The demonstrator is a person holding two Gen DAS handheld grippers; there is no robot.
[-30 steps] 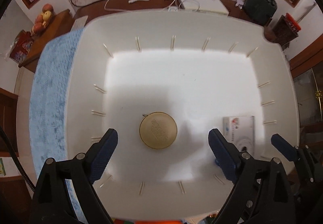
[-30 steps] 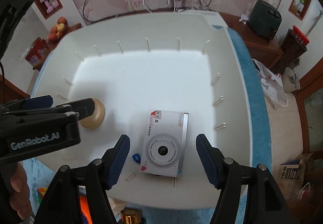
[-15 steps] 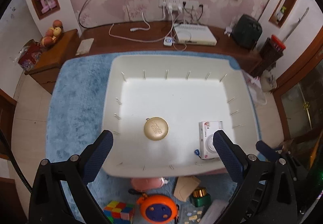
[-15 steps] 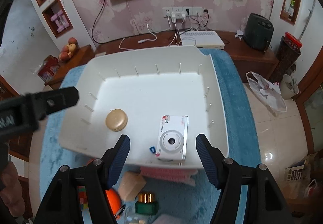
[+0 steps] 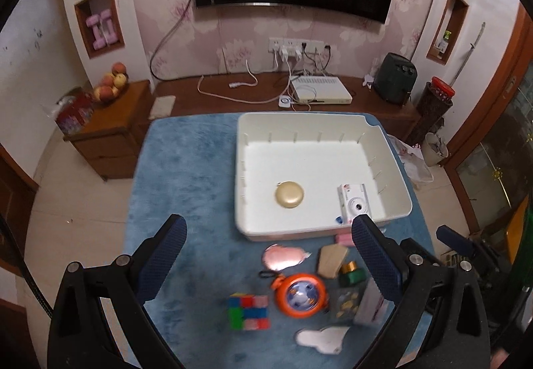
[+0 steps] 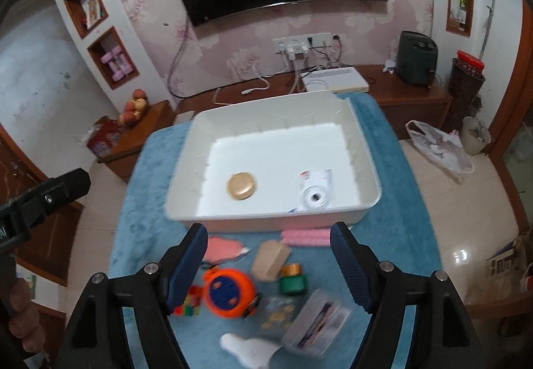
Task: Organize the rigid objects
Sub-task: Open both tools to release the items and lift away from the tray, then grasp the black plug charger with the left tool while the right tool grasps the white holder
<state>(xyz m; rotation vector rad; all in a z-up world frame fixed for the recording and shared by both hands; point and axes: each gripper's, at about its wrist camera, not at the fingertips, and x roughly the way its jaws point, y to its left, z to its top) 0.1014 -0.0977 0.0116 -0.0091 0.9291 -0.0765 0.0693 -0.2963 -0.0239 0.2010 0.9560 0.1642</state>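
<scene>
Living room, TV on a pink floral wall, blue-carpeted surface [image 5: 186, 169] in front. White bin [image 5: 396, 166] sits on the far right part of it, long axis running left-right. Inside, near the front wall: round gold compact [image 5: 289, 194] lying flat, left of centre; white camera [image 5: 353, 204] to its right, flat on its back with the lens facing up, long axis running front to back, well apart from the compact. In front of the bin, loose on the carpet: pink pouch [image 5: 283, 256], wood block [image 5: 331, 259], green bottle [image 5: 351, 273] with gold cap, orange reel [image 5: 298, 297], cube [image 5: 249, 311], clear box [image 6: 316, 319], white bottle [image 6: 251, 349] nearest the camera, pink roller [image 6: 306, 237] touching the bin's front wall. Left tool [image 5: 268, 260] jaws stand wide apart, nothing between the pads. Right tool [image 6: 268, 255] also spread and empty, jaws have just been opening further. Both hang above the loose items, pointing down toward the bin.
</scene>
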